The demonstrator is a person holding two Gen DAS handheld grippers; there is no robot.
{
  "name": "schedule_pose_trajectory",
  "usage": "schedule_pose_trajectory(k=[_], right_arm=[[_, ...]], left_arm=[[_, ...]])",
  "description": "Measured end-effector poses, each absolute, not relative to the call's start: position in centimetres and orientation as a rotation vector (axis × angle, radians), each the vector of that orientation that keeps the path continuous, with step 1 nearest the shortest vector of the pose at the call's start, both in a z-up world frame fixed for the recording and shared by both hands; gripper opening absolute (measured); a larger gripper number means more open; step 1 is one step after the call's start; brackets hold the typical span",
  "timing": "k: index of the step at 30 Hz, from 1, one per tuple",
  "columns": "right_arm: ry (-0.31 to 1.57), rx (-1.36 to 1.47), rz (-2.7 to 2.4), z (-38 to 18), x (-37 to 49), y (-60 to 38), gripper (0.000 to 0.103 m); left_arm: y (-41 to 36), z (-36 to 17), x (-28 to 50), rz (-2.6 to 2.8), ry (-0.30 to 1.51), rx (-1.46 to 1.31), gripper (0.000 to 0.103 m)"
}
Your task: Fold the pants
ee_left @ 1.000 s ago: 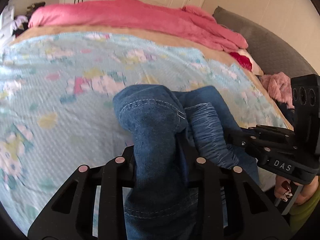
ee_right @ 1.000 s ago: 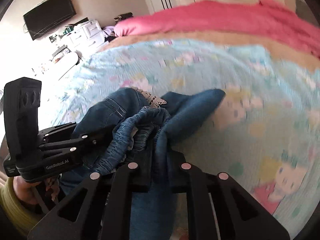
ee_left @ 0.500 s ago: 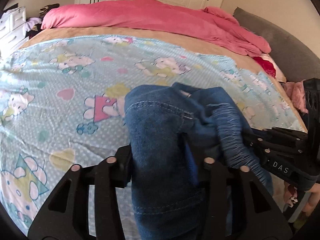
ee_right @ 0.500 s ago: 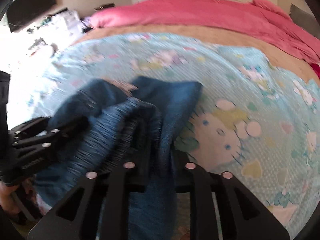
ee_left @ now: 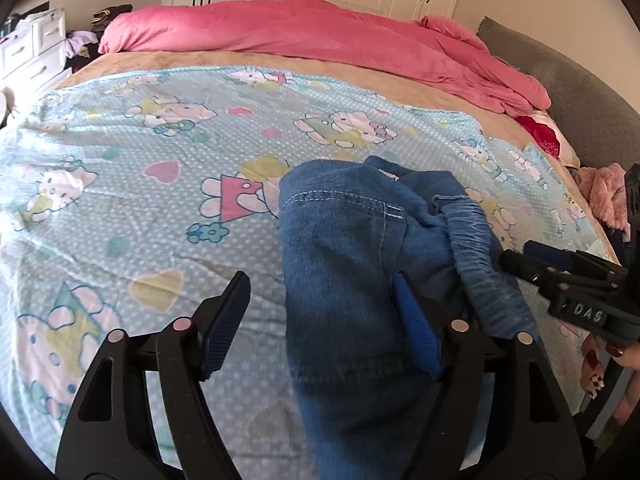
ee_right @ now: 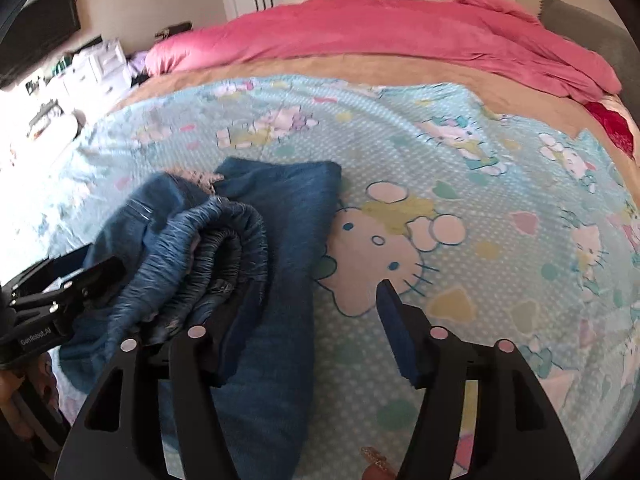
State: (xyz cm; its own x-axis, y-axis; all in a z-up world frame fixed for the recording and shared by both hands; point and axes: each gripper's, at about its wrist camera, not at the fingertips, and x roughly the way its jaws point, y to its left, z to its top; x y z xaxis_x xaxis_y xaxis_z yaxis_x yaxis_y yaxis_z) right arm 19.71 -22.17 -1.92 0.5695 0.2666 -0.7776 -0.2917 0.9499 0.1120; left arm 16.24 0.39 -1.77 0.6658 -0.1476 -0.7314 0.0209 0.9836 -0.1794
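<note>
blue jeans (ee_left: 340, 280) bunched on cartoon bedsheet (ee_left: 120, 208), both claws opening

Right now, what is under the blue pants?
The blue pants lie bunched on the cartoon-cat sheet, which shows all around them. Whatever sits directly beneath the pile is covered, so nothing else can be seen there.

Both grippers' jaws opening, downward-tilted

My matte-black plastic left gripper (ee_left: 320, 320): blue ribbed pads, pale pink rivet heads. My matching black right gripper (ee_right: 316, 324) carries white "DAS" lettering.
</note>
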Motion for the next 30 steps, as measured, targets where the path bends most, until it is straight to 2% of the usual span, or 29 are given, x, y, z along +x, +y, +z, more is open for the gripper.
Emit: schedule_pose_trajectory(k=[1,6,7,8,19,30], right_arm=[[0.890,-0.020,0.330,-1.4,19.1,-22.5,0.073],[0.811,-0.028,0.327,0.9,16.7,-23.1,0.075],[0.793,-0.029,0.324,1.4,16.2,-23.2,0.088],[0.768,-0.022,0.322,1.9,15.5,-23.4,0.094],[0.643,0.022,0.328,5.1,8.7,-24.7,0.098],[0.654,0.008,0.352,4.7,2.7,-24.3,0.098]], left_arm=[[0.5,-1.4,15.8,-0.095,0.830,-0.164,0.070],[1.0,0.9,13.3,-0.082,0.784,-0.154,0.084],[1.1,1.3,12.9,-0.081,0.778,-0.153,0.088],[1.1,1.8,12.4,-0.079,0.771,-0.155,0.093],[0.6,4.2,6.3,-0.089,0.741,-0.145,0.094],[0.0,3.6,0.7,-0.076,0.757,-0.139,0.094]])
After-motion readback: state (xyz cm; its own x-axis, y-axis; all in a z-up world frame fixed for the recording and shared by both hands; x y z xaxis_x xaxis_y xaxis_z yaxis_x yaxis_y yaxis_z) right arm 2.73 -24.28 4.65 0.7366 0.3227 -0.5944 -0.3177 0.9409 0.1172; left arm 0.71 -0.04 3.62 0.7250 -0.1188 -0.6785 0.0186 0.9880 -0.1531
